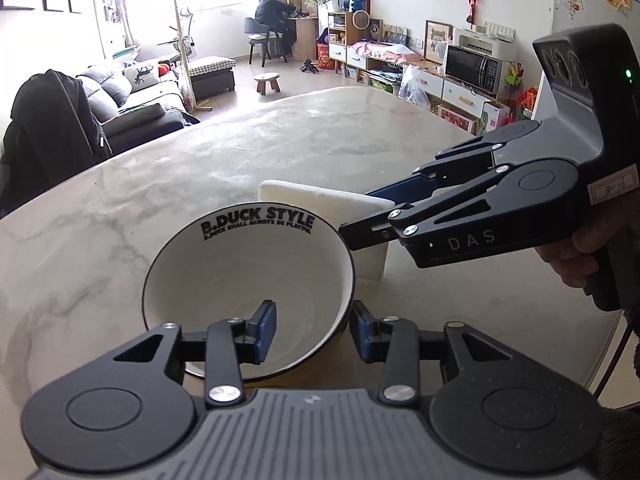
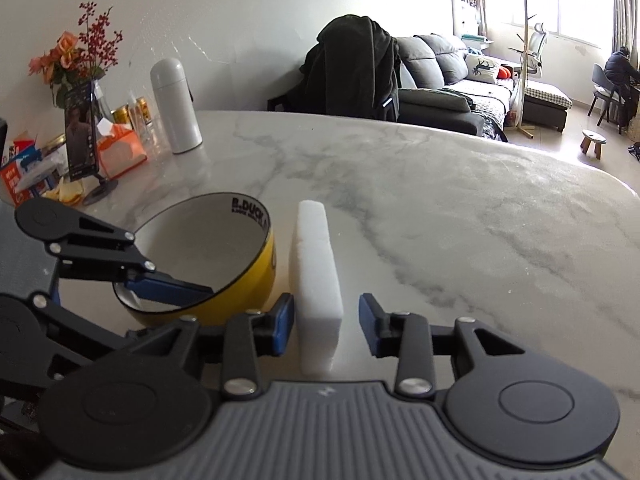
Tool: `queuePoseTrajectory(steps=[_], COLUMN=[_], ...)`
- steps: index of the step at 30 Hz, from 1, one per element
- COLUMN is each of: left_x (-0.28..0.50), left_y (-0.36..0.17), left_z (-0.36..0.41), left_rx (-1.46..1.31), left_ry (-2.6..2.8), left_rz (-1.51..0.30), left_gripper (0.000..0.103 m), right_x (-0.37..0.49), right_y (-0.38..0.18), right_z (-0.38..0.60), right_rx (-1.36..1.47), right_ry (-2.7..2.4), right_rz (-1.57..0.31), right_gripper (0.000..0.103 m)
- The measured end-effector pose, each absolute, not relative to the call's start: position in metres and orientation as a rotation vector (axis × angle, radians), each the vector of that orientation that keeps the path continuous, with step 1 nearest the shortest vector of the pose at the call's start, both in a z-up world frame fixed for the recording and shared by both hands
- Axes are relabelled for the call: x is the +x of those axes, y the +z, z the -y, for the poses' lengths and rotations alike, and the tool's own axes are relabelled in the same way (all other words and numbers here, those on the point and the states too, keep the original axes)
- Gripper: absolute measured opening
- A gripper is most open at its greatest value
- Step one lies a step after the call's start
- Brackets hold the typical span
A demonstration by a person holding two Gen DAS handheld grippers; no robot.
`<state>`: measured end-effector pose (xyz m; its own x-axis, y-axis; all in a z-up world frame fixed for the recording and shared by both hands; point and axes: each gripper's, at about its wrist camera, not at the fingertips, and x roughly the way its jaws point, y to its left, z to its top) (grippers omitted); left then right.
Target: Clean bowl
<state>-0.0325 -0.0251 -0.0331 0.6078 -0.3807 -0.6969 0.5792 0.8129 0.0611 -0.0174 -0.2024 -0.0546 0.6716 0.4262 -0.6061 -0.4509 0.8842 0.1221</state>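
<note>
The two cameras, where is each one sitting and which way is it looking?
Left wrist view: sits on the left tongs, looking down over the bowl, whose rim runs between their fingers; the right tongs and a hand show.
Right wrist view: sits on the right tongs, looking along the white sponge standing between their open fingers; the left tongs reach into the bowl.
Both share bowl, sponge and marble table.
</note>
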Motion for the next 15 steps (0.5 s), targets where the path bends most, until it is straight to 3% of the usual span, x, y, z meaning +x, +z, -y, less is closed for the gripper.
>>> queuePoseTrajectory(steps=[6,15], left_x=[-0.048,-0.046], left_y=[-0.007,0.004], left_z=[0.013,-0.011], left_rx=[0.24,0.235], left_ry=[-0.529,-0.272], left_rz=[-0.656,-0.643], left_gripper=[0.054,0.054], right_x=[-0.024,-0.018], right_y=[-0.041,-0.033], right_z=[0.207,0.197], right_rx=[-0.023,0.037], right_ry=[0.476,0.534], right_rz=[-0.605,-0.577], right_gripper=[0.05,0.05])
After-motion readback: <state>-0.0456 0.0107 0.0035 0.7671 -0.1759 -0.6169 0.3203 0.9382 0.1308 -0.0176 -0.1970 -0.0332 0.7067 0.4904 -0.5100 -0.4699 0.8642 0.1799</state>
